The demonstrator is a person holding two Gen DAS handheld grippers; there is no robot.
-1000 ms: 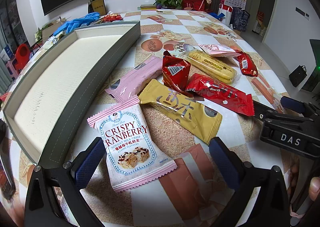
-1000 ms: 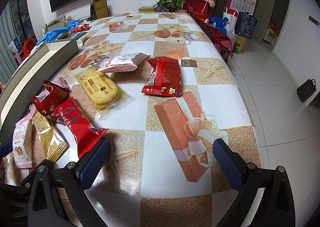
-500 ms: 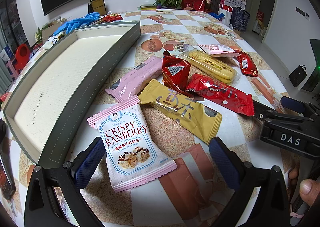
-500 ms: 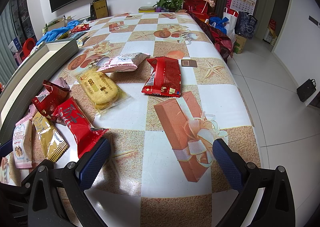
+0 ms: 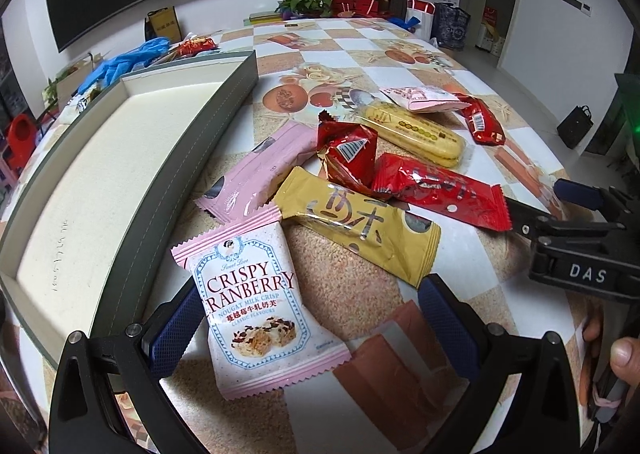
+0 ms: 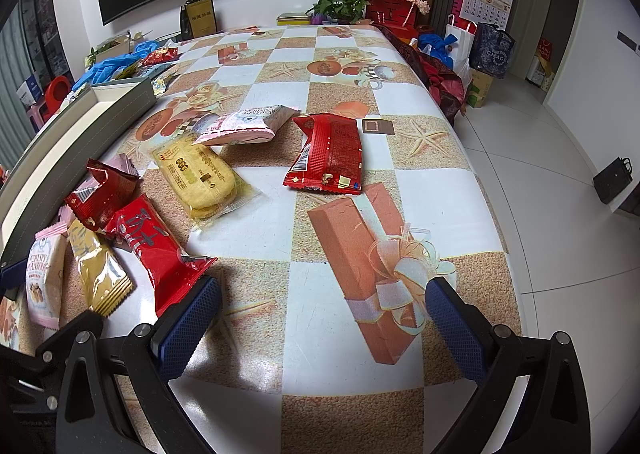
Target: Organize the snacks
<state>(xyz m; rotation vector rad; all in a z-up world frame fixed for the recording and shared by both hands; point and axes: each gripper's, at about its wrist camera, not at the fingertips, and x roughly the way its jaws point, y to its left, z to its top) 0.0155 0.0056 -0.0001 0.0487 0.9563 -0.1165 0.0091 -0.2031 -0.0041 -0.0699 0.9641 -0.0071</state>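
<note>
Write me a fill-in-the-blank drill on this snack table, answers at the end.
1. The grey tray holds ____ snacks.
2. The Crispy Cranberry packet lies between the fingers of the ____ claw.
3. The right claw grips ____.
4. The gold packet lies partly under a ____ packet.

Answers: no; left; nothing; red

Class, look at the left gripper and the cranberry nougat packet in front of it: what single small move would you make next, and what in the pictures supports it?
Probably ease the left gripper a little forward and close it on the Crispy Cranberry packet. Its jaws stand open with the packet lying flat between them, nearest of all the snacks, and the grey tray beside it holds nothing yet.
</note>
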